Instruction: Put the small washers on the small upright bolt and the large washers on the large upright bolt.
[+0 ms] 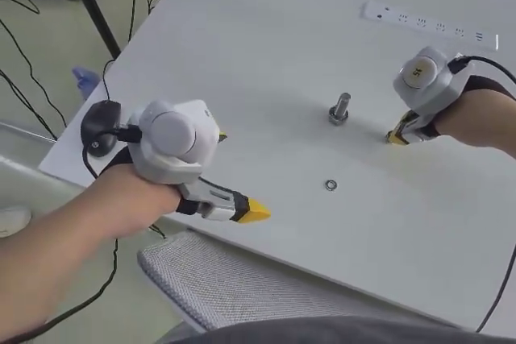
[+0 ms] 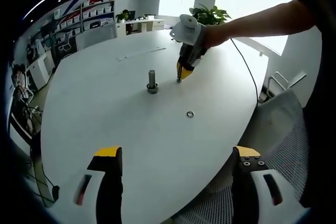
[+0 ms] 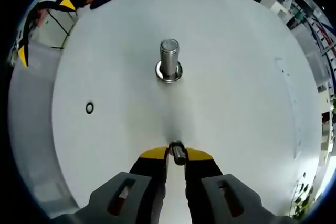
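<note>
The large upright bolt [image 1: 340,109] [image 2: 152,82] [image 3: 169,59] stands mid-table with a washer ring at its base. One small washer [image 1: 330,185] [image 2: 190,114] [image 3: 90,108] lies flat on the white table [image 1: 266,38], nearer the front edge. My right gripper [image 1: 395,138] [image 2: 181,77] [image 3: 177,156] points down at the tabletop just right of the large bolt. Its jaws are closed on a small metal stub that looks like the small bolt [image 3: 177,152]. My left gripper [image 1: 239,175] [image 2: 177,153] hovers over the front edge, jaws wide apart and holding nothing.
A white power strip [image 1: 427,23] [image 2: 142,53] lies at the table's far side. A grey mesh chair [image 1: 242,279] sits under the front edge. Cables and a blue object [image 1: 85,80] are on the floor to the left.
</note>
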Motion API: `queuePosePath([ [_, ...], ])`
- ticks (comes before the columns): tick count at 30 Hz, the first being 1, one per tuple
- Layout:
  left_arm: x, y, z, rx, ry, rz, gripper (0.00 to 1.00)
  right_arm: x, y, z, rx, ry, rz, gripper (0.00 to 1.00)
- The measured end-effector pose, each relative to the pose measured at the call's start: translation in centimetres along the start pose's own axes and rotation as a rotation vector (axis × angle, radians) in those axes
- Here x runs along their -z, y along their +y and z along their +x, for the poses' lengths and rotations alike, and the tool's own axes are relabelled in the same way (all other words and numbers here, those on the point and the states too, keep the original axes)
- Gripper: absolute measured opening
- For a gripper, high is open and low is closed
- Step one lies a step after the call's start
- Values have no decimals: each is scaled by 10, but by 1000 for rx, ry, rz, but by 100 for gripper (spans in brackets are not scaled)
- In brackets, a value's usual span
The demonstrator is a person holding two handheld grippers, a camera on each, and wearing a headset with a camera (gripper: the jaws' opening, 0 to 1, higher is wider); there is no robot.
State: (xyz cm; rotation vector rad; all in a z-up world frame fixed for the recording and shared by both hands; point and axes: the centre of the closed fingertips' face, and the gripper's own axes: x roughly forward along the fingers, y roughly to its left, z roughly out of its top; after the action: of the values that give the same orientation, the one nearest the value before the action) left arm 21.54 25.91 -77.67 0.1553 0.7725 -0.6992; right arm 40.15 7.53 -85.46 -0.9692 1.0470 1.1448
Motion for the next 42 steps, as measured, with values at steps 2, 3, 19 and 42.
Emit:
queuePosePath([
  [2,0,1,0,0,-2,-5,86,0,0,1,-2,3,-1,13],
  [3,1,1,0,1,-2,-9,86,0,1,2,-3,5,-3,13],
  [19,7,-1,3,18,19,-3,83,0,-1,6,-7,7,6,13],
  [42,-2,-2,4,20,-14,-13,87,1,-3,-1,-10,-4,-51,27],
])
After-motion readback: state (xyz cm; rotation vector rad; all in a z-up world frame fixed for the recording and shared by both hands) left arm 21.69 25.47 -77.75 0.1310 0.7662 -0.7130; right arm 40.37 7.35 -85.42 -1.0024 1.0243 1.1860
